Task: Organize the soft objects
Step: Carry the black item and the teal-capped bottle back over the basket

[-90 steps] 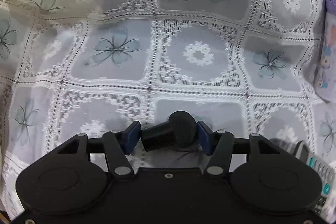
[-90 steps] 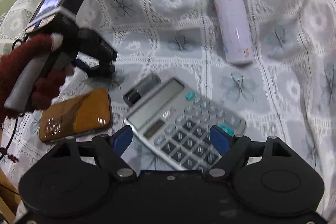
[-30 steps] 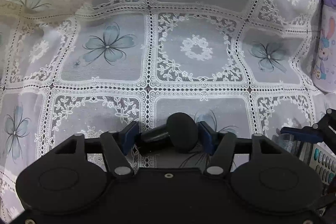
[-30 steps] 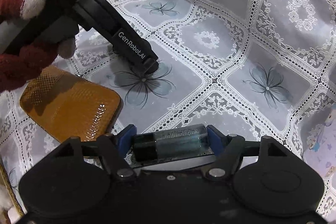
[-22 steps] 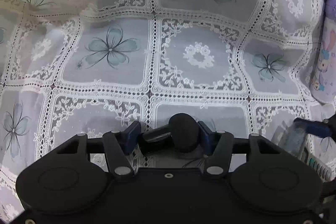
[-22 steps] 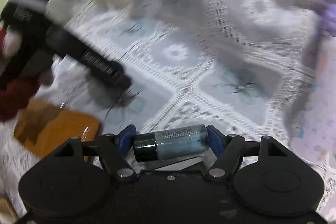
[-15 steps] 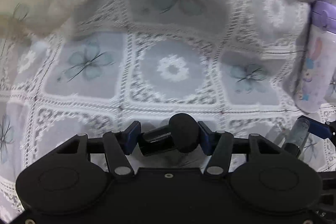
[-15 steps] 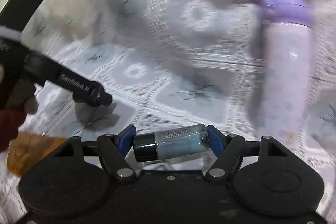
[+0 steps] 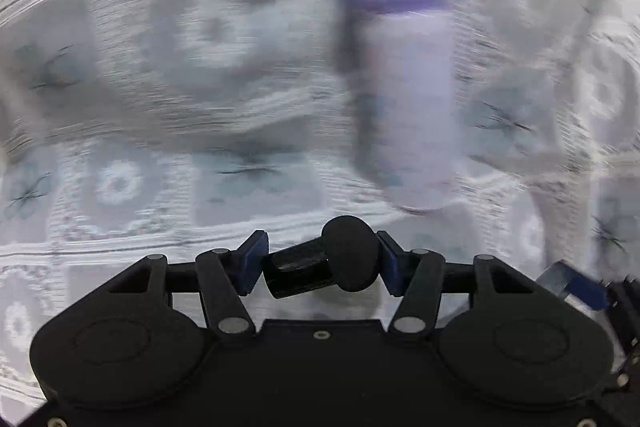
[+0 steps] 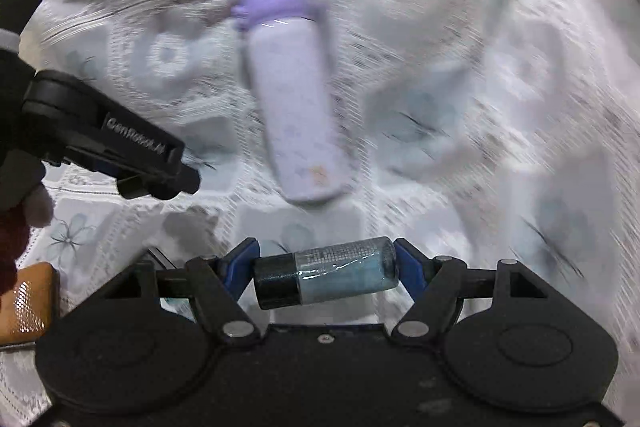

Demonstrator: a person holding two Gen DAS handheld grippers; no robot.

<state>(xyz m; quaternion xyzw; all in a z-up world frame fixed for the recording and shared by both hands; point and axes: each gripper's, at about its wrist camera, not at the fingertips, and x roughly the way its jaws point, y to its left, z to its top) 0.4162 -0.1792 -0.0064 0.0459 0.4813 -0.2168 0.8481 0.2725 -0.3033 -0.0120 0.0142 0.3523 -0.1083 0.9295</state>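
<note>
My left gripper (image 9: pixel 318 263) is shut on a small black microphone (image 9: pixel 320 267), its round foam head against the right pad. My right gripper (image 10: pixel 326 269) is shut on a small clear bottle with a black cap (image 10: pixel 326 275), gripped end to end and lying crosswise. In the right wrist view the left gripper (image 10: pixel 156 179) reaches in from the left, held by a hand in a dark red sleeve (image 10: pixel 12 247). A pale purple flask with a violet lid (image 9: pixel 404 83) (image 10: pixel 296 99) lies on the lace cloth ahead of both grippers. Both views are motion-blurred.
A white lace cloth with grey flower squares (image 9: pixel 160 107) (image 10: pixel 500 87) covers the surface and bunches up at the far edge. An orange phone (image 10: pixel 28 303) lies at the lower left of the right wrist view.
Both grippers have swept toward the purple flask, which now sits near the middle of each view. The orange phone has slid to the left edge. Both grips are unchanged.
</note>
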